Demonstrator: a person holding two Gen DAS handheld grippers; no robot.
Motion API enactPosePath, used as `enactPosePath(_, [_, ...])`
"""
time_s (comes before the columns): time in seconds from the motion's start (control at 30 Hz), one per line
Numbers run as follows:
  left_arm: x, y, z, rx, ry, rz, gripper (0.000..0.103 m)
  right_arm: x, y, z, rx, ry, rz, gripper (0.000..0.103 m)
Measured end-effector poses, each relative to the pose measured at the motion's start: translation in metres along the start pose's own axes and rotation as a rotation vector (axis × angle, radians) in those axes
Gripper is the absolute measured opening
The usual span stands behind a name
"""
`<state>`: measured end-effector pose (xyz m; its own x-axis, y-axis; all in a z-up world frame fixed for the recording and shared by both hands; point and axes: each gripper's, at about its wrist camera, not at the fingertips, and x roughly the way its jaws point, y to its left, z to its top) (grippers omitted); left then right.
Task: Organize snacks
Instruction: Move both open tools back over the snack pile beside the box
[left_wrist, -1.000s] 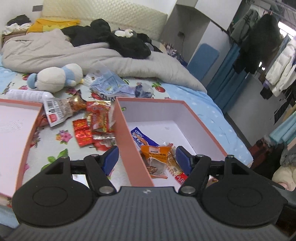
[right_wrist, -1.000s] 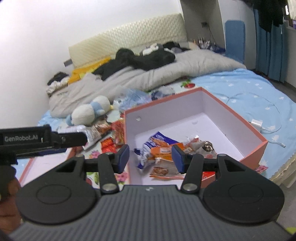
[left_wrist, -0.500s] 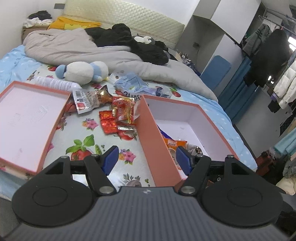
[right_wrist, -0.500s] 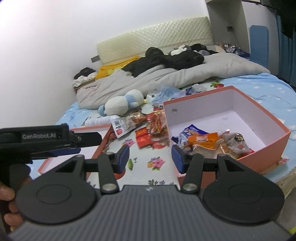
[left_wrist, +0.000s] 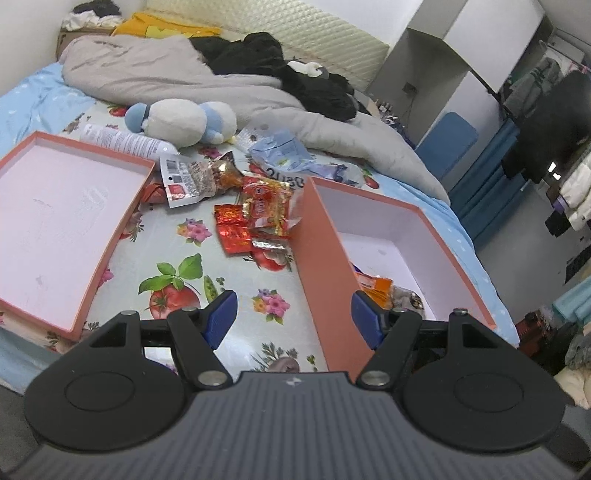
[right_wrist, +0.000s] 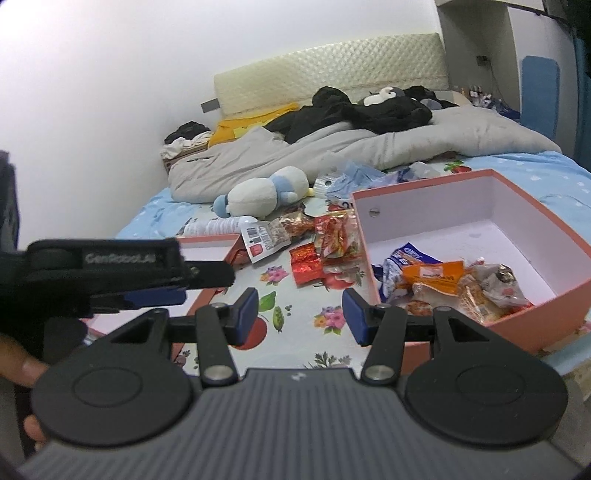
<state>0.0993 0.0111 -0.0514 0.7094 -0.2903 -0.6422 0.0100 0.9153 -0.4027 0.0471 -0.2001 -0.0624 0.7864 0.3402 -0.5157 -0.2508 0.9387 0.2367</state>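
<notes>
Twice confirming spread jaws, pads gripping nothing in either case.

Recording the left gripper (left_wrist: 291, 314) as hanging wide open above the floral sheet (left_wrist: 177, 273), facing the near corner of the deep salmon box (left_wrist: 369, 214). Unable to tell whether that gripper is touching the box.

Recording the right gripper (right_wrist: 300, 314) as standing partly open, narrower than the left, pointing at bare sheet just left of the same box. Noting fingers of a hand (right_wrist: 22, 369) wrapping the left tool's handle at the left edge of the right wrist view.

Locating the snacks in two groups:
- Finding an orange packet (right_wrist: 432, 273), a blue-and-white packet (right_wrist: 402, 258) and several clear-wrapped pieces lying inside the deep box, bunched against its near wall.
- Finding red foil packets (left_wrist: 232, 229), a red-and-yellow bag (left_wrist: 269, 203) and a barcode-labelled packet (left_wrist: 188, 179) lying loose on the sheet, between the deep box and the shallow lid (left_wrist: 55, 221), the bag touching the box's outer wall.

Noting the lid lying upturned to the left, holding nothing.

Logging surroundings: a plush toy (left_wrist: 184, 120) and a white bottle (left_wrist: 125, 142) lying beyond the lid, a pale blue bag (left_wrist: 284, 155) behind the loose snacks, and a grey duvet (left_wrist: 166, 74) heaping further back.
</notes>
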Motion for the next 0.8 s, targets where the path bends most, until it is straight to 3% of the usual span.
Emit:
enactPosePath(0.27, [0.064, 0.032, 0.031, 0.015, 0.044, 0.012, 0.073, 0.057, 0.02, -0.003, 0.001, -0.009, -0.001, 0.053])
enactPosePath(0.5, [0.106, 0.064, 0.076, -0.029, 0.065, 0.036, 0.073, 0.111, 0.017, 0.0, 0.066, 0.01, -0.076, 0.053])
enactPosePath(0.8, [0.194, 0.099, 0.109, -0.076, 0.167, 0.005, 0.072, 0.189, 0.006, 0.004, 0.161, 0.058, -0.124, 0.053])
